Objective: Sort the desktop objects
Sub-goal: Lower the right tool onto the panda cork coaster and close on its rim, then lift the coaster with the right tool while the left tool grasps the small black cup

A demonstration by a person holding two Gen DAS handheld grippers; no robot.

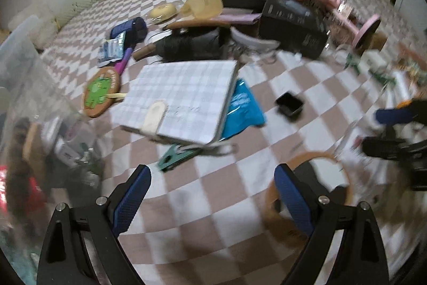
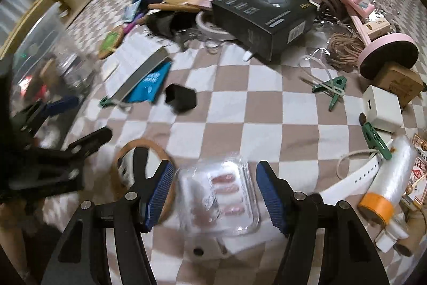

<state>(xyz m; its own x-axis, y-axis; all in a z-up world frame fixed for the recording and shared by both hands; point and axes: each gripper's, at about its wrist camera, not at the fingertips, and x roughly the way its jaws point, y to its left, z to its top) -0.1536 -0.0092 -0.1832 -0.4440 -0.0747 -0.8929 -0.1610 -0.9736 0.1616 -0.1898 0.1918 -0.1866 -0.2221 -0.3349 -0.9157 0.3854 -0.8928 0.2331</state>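
Many small objects lie on a checkered cloth. My left gripper (image 1: 212,179) is open and empty over bare cloth, just short of a checked notebook (image 1: 181,98). My right gripper (image 2: 212,175) is open, its blue fingers standing either side of a clear blister pack of pink pills (image 2: 218,196) that lies on the cloth. A round wooden-rimmed mirror (image 1: 323,172) lies beside the left gripper's right finger; it also shows in the right wrist view (image 2: 120,172). The left gripper also shows in the right wrist view (image 2: 64,119).
A clear storage bin (image 1: 29,103) holding items stands at the left. A small black cup (image 2: 180,98), a black box (image 2: 264,15), a pink stand (image 2: 373,44), green clips (image 2: 333,87), a white charger (image 2: 381,108) and a film roll (image 2: 392,178) lie around.
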